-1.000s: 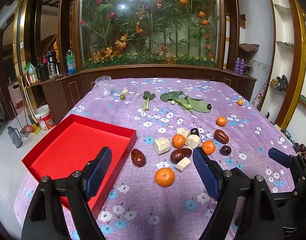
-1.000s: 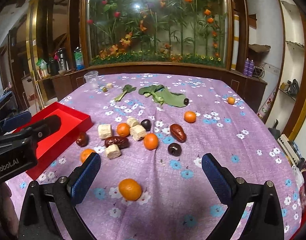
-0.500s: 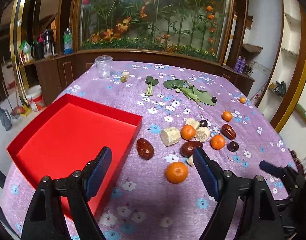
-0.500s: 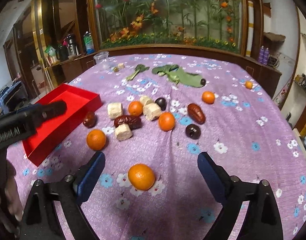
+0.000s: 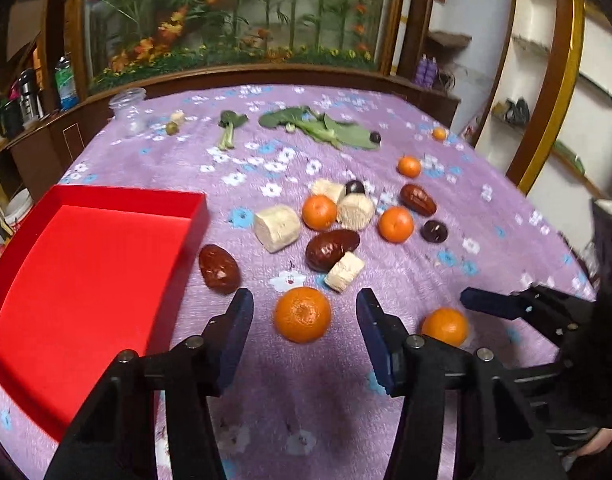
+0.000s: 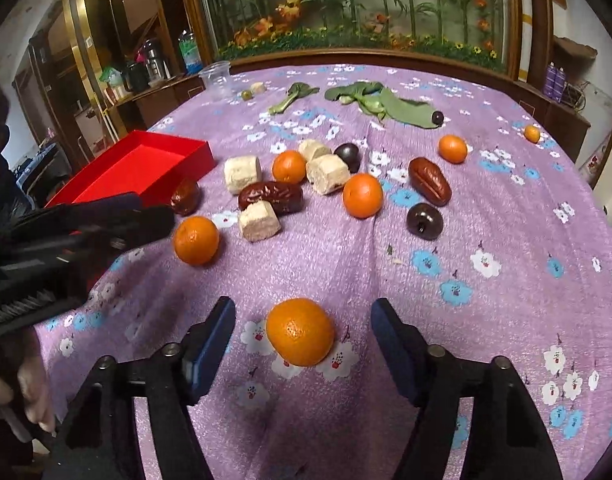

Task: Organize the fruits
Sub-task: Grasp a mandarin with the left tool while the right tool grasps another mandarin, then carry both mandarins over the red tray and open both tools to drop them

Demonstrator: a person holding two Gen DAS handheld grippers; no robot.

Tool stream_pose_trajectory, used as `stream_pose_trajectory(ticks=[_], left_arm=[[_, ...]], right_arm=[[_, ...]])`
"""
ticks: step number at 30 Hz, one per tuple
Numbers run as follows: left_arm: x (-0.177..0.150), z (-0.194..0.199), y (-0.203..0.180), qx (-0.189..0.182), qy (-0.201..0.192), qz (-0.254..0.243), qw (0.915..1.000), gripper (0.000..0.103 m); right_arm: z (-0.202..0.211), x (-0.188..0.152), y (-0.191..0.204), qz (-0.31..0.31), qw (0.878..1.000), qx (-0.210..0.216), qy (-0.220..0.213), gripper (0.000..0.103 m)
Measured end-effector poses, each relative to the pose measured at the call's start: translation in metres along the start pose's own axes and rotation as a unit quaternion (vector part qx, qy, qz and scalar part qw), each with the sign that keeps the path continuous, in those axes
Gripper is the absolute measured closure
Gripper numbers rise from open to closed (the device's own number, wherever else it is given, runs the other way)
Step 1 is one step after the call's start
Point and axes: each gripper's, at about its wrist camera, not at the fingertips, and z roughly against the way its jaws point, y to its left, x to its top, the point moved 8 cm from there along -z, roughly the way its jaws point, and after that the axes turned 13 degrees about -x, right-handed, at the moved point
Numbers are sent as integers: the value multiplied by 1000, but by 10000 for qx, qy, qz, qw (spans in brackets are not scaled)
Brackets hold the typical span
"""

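Note:
Fruits lie on a purple flowered tablecloth (image 5: 346,420). My left gripper (image 5: 304,326) is open, its jaws either side of an orange (image 5: 302,314), not touching it. A red tray (image 5: 77,280) lies empty to the left. My right gripper (image 6: 303,334) is open around another orange (image 6: 300,331); that orange shows in the left wrist view (image 5: 445,325) too. Beyond lie several oranges (image 6: 362,195), brown dates (image 6: 270,197), pale banana pieces (image 6: 259,221) and dark plums (image 6: 424,221). The left gripper shows at the left of the right wrist view (image 6: 105,220).
Green leaves (image 5: 326,128) and a clear cup (image 5: 127,110) lie at the far side of the table. A small orange (image 5: 439,133) sits near the far right edge. Wooden cabinets and a plant display stand behind the table.
Both grippers have moved forward and down. Each now has an orange between its open jaws. The left jaws have narrowed somewhat.

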Motion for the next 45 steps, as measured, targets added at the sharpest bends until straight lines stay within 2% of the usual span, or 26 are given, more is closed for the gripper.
stream_pose_trajectory(ticks=[7,10,11,12,15,20,25,27,31,35,39,45], left_arm=[[-8,-30,7,-35,457,139,9989,50],[-10,-37,9,97,621,184,9979,52],[-12,-39,10,84,689,209,9974,68],[-13,-41,11,69,733,255,9970,68],[-13,-37,13,7,649,354,9973,69],[-14,-22,15,-47,426,503,9978,69],[-5,16,24,-52,6,725,9974,69],[2,38,33,0,-236,794,9966,69],[14,77,58,130,-616,1014,9929,69],[22,107,92,498,-881,1127,9885,69],[20,115,126,804,-941,1286,9839,69],[5,117,161,1225,-856,1426,9784,69]], right_arm=[[-2,-2,2,54,10000,23,66,33],[-5,-4,4,88,9998,36,153,44],[-6,-5,4,88,9998,45,178,52],[-7,-6,5,84,9998,46,197,61],[-7,-8,3,23,9997,75,222,65],[0,-6,3,0,9999,51,116,66],[16,5,3,-68,9999,92,-53,66],[23,12,7,-78,9996,258,-121,66],[49,38,30,99,9973,537,-487,66],[64,61,66,397,9931,883,-660,66],[59,78,115,734,9871,1286,-603,66],[34,87,175,1147,9811,1497,-440,66]])
